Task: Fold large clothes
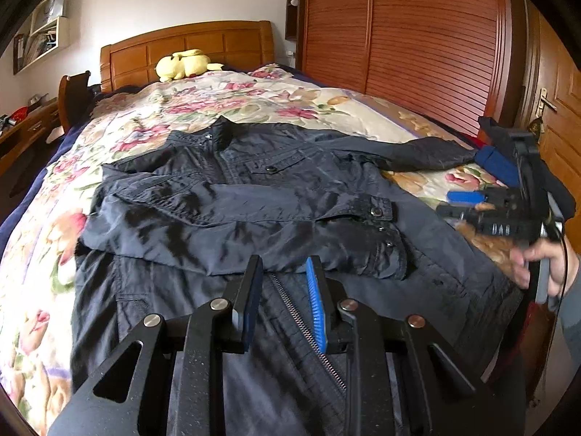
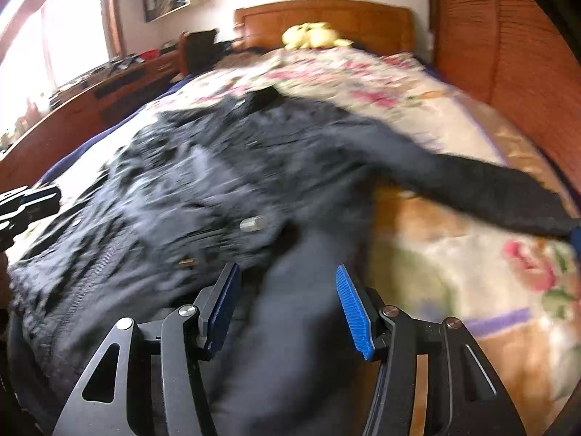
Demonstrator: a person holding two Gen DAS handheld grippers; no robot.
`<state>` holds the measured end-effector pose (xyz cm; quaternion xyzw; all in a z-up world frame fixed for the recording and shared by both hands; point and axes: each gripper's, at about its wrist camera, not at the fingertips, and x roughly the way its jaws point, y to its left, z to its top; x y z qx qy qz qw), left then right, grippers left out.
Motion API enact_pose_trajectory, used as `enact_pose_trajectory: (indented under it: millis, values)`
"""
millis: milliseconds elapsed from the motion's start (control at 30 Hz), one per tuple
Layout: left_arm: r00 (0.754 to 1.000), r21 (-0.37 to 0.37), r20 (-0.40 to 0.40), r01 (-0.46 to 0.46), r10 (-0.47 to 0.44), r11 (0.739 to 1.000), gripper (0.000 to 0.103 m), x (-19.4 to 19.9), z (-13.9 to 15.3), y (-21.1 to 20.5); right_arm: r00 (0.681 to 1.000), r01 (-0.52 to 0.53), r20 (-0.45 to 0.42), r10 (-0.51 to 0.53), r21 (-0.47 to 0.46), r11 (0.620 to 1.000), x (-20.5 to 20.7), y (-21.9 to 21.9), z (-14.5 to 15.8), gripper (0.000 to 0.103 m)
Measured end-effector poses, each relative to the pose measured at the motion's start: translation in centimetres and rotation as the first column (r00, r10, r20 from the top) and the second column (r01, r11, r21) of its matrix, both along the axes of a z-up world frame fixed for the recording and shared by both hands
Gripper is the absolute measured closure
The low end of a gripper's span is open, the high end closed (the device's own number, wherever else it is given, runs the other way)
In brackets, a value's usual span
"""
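A dark navy jacket [image 1: 276, 196] lies front up on the floral bedspread [image 1: 254, 98], collar towards the headboard. One sleeve [image 1: 254, 203] is folded across the chest. The other sleeve [image 1: 428, 152] stretches out to the right; in the blurred right wrist view this sleeve [image 2: 490, 189] runs to the right edge. My left gripper [image 1: 284, 261] hovers over the hem by the zip, its jaws apart with nothing between them. My right gripper [image 2: 287, 269] stands open above the jacket's [image 2: 225, 181] right side. In the left wrist view a hand holds the right gripper [image 1: 450, 204] at the bed's right edge.
A yellow plush toy [image 1: 185, 63] lies by the wooden headboard [image 1: 189, 47]. A slatted wooden wardrobe [image 1: 417, 47] and a door [image 1: 559, 109] stand close on the right. A desk with clutter [image 2: 109, 87] runs along the left under a window.
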<state>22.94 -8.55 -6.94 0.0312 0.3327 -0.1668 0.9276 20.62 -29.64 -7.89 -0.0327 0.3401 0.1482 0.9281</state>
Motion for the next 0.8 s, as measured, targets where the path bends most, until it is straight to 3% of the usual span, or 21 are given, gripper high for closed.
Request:
enact_pose_trajectory:
  millis: [167, 333, 633, 800]
  values:
    - [1.000, -0.006, -0.003, 0.023, -0.023, 1.000, 0.077, 0.1, -0.3, -1.2, 0.984, 0.162, 0.075, -0.159, -0.029, 0.986, 0.6, -5.6, 1.1, 0.046]
    - [0.999, -0.005, -0.020, 0.041, -0.041, 0.999, 0.077, 0.4, -0.9, -2.0, 0.961, 0.261, 0.097, -0.257, -0.028, 0.965, 2.3, -10.2, 1.3, 0.027]
    - [0.998, -0.008, -0.039, 0.045, -0.045, 0.999, 0.078, 0.5, -1.6, -1.9, 0.896, 0.444, -0.056, -0.441, 0.162, 0.882, 7.1, -16.5, 0.1, 0.023]
    - [0.998, -0.008, -0.048, 0.046, -0.046, 0.999, 0.077, 0.6, -1.9, -1.7, 0.860, 0.510, -0.121, -0.496, 0.183, 0.840, 9.8, -17.8, -0.4, 0.023]
